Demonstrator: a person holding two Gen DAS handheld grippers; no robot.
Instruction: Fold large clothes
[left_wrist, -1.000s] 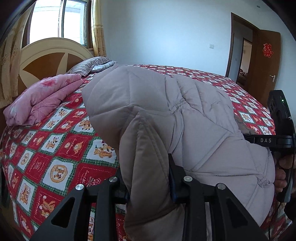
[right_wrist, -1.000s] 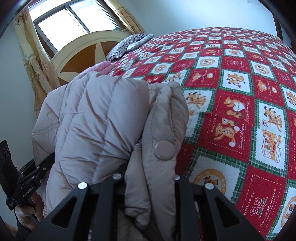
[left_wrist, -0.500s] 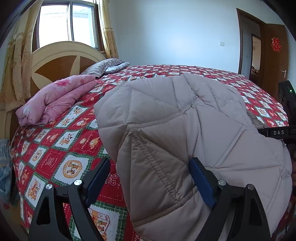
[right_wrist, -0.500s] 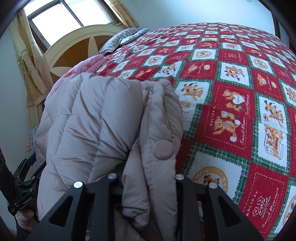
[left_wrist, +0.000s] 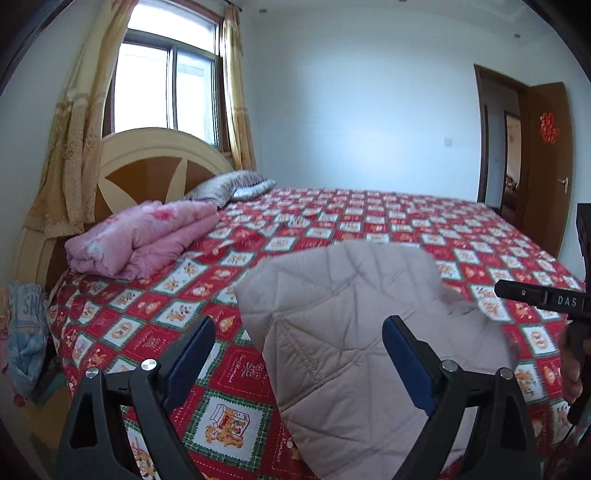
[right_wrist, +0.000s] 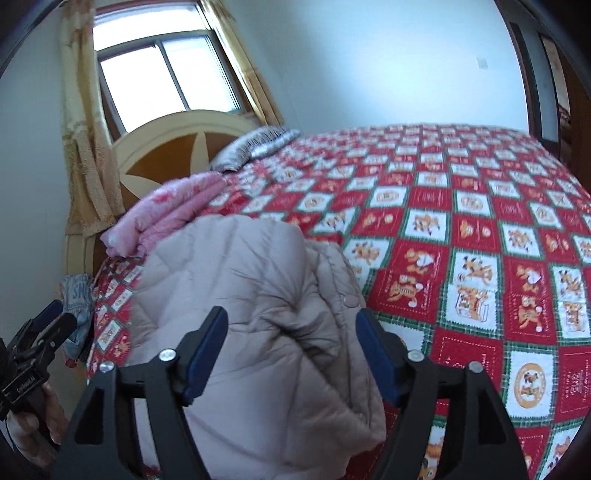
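Observation:
A beige quilted puffer coat (left_wrist: 351, 332) lies folded in a bundle on the red patchwork bedspread (left_wrist: 406, 229) near the bed's front edge. My left gripper (left_wrist: 300, 321) hovers above and behind the coat, jaws wide and still opening, and the pads touch no fabric. In the right wrist view the coat (right_wrist: 258, 295) bulges up between the spread blue pads (right_wrist: 205, 350) of my right gripper (right_wrist: 292, 313). Those jaws are opening too, with no grip on the cloth. Each gripper shows at the edge of the other's view, held in a hand.
A folded pink quilt (left_wrist: 147, 236) and a striped pillow (left_wrist: 236, 186) lie by the round headboard (left_wrist: 155, 158) on the left. Clothes (left_wrist: 26, 332) hang beside the bed at far left. An open brown door (left_wrist: 546, 166) stands at the right.
Both grippers were shut on folds of the coat and have let go, their jaws spreading wide. Both pulled back and upward, and the coat now rests on the bed.

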